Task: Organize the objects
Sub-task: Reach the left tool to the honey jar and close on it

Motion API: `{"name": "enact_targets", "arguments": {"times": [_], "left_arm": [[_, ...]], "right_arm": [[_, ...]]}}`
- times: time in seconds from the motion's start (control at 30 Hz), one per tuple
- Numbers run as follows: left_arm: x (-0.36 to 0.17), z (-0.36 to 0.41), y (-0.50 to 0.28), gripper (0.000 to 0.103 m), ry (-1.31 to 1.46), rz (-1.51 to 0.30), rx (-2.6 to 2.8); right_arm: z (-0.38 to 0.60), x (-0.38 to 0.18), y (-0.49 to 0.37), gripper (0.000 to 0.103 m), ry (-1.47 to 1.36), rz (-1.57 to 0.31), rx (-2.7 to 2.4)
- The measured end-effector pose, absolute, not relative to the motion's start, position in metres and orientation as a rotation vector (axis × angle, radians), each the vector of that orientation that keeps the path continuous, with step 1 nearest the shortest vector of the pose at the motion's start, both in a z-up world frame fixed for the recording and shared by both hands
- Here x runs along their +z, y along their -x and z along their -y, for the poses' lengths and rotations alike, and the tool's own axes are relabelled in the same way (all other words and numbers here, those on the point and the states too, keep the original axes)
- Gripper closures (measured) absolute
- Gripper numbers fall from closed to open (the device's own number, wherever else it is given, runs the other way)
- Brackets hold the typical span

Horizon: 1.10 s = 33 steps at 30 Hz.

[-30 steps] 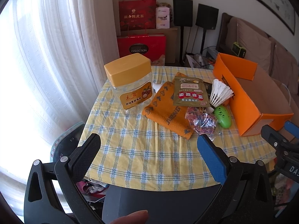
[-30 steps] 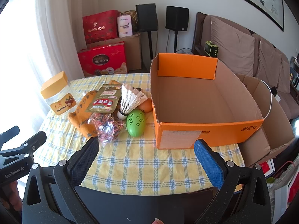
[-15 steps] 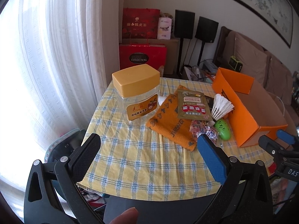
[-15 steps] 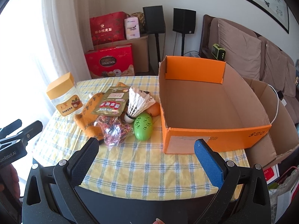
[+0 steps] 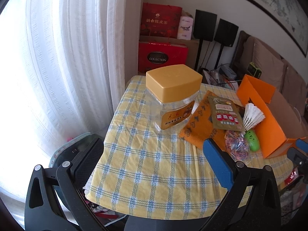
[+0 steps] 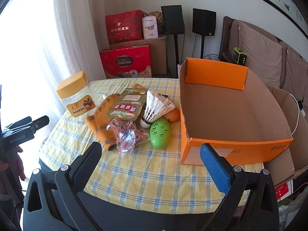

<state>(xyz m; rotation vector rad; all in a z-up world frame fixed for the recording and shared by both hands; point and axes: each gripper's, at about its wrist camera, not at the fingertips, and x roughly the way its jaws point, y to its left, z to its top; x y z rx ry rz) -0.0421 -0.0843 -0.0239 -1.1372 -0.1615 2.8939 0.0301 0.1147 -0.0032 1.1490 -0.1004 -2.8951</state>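
A clear jar with a yellow lid (image 5: 173, 96) (image 6: 76, 96) stands on the checked tablecloth (image 5: 150, 169). Beside it lie an orange cloth (image 6: 102, 119), a green-gold snack packet (image 6: 127, 105), a bag of coloured rubber bands (image 6: 127, 134), a white shuttlecock (image 6: 156, 107), a green egg-shaped case (image 6: 159, 132) and a small orange ball (image 6: 173, 114). An open, empty orange cardboard box (image 6: 231, 105) stands at the right. My left gripper (image 5: 154, 154) is open, empty, short of the jar. My right gripper (image 6: 150, 159) is open, empty, above the table's near edge.
White curtains (image 5: 67, 57) hang at the left. Red gift boxes (image 6: 125, 61), a brown carton and two black speakers (image 6: 204, 22) stand behind the table. A sofa (image 6: 269, 57) is at the right. A second cardboard box (image 6: 284, 104) sits beside the orange one.
My left gripper has risen and swung left and closer, so the jar now sits ahead of it. My right gripper has moved slightly nearer the table. Both stay open.
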Motion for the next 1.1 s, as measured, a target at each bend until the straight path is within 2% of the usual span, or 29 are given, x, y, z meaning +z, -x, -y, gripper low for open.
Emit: {"name": "enact_targets", "arguments": {"times": [0.3,0.7,1.1], "left_arm": [[-0.012,0.073,0.079,0.0,0.968,0.233,3.015],[-0.031,0.025,0.128,0.0,1.051,0.221,3.109],[-0.04,0.015,0.15,0.0,1.035,0.31,3.255]], "right_arm": [[-0.103,-0.008,-0.018,0.0,-1.15,0.077,-2.883],[-0.107,-0.02,-0.012,0.0,-1.191,0.106,-2.861],[-0.112,-0.026,-0.012,0.0,-1.202,0.132,-2.852]]}}
